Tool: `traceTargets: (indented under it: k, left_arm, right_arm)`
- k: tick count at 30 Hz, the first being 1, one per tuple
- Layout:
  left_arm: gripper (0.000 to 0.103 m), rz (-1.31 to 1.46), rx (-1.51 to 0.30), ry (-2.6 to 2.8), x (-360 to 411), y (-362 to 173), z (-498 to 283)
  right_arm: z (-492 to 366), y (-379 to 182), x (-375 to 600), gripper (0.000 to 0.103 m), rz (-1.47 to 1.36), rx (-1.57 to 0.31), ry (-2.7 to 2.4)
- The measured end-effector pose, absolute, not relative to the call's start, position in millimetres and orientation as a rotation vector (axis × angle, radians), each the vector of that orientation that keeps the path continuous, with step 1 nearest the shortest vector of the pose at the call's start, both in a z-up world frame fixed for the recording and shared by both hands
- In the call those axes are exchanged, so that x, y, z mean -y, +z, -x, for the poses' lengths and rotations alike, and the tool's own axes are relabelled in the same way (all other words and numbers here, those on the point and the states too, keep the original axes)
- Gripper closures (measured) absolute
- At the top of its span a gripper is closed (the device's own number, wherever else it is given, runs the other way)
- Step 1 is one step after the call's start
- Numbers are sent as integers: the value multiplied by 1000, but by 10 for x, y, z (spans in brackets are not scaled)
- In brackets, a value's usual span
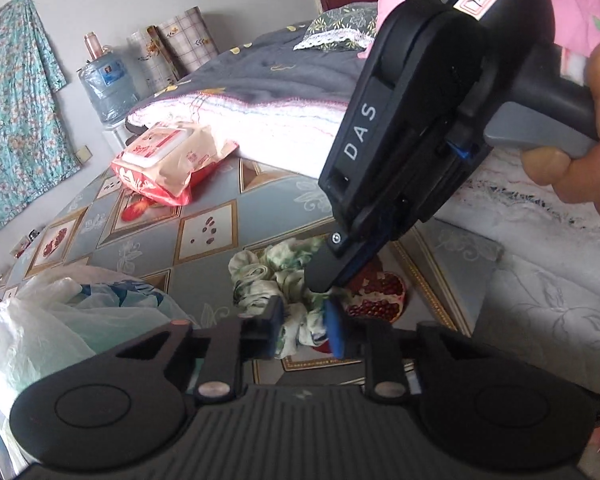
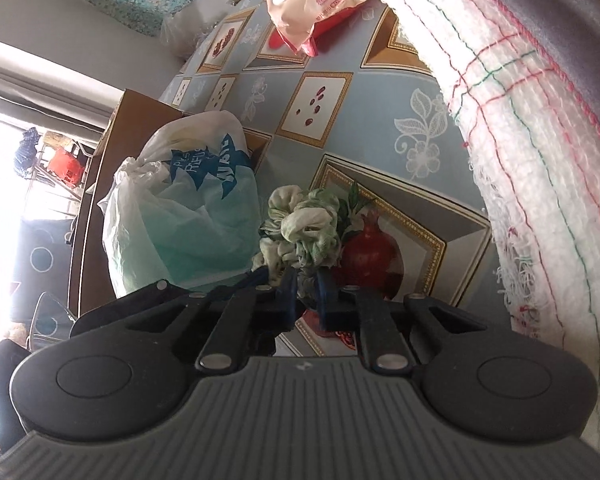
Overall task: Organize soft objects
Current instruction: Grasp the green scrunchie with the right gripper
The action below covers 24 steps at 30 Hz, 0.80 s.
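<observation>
Bedroom w/ pale walls; a table covered by a blue-grey tablecloth (image 1: 204,196) printed w/ fruit tiles fills the middle of both views. Teal floral curtain (image 1: 16,112) hangs at upper left of the left wrist view, a water jug (image 1: 108,88) beside it. A folded white blanket (image 1: 260,128) w/ pink and green stripes sits at centre top there, and runs down the right side of the right wrist view. A red and cream wipes pack (image 1: 168,160) lies just in front of the blanket, left of centre. A white and green plastic bag (image 1: 60,320) bulges at lower left.

The task item, a crumpled green and white cloth (image 1: 272,276), lies on the tablecloth at lower centre, near the bag, next to a pomegranate print.

Left gripper (image 1: 304,328): blue-padded jaws closed partway onto the near end of the cloth, fabric pinched between them. Right gripper (image 2: 306,292) comes in from upper right in the left wrist view, held by a hand (image 1: 592,128); its jaws are nearly together, clamping the cloth's other edge at lower centre of its own view.
</observation>
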<state>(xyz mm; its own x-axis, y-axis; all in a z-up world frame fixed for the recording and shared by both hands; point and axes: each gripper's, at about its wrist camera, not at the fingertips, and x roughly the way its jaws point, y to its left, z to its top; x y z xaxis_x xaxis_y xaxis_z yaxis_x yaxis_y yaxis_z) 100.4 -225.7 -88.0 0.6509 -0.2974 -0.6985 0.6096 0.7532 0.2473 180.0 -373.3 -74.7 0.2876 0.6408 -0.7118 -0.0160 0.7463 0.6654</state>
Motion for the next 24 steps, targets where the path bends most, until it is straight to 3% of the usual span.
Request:
traceTargets:
  k: [4, 11, 13, 15, 18, 20, 24]
  left_arm:
    - [102, -451, -653, -542, 2175, -739, -948]
    - [101, -415, -645, -522, 2109, -703, -907]
    - [89, -413, -665, -518, 2100, -745, -906]
    - [79, -418, -667, -510, 2095, -777, -892]
    - [69, -434, -660, -493, 2104, -806, -909]
    - [62, -437, -665, -486, 2121, -820, -940]
    - [60, -442, -716, -488, 2159, -874, -1033]
  right_arm:
    - [-1730, -534, 3677, 97, -600, -1169, 495]
    - [-1689, -377, 3587, 93, -447, -1102, 393]
    - [-1699, -404, 3555, 85, -390, -1101, 363]
    - [-1718, -443, 3542, 70, -375, -1098, 350]
    - [-1763, -493, 3532, 62, -370, -1107, 351]
    - [-1798, -522, 3519, 60, -363, -1109, 356]
    - [-1858, -627, 3494, 61, -356, -1145, 372]
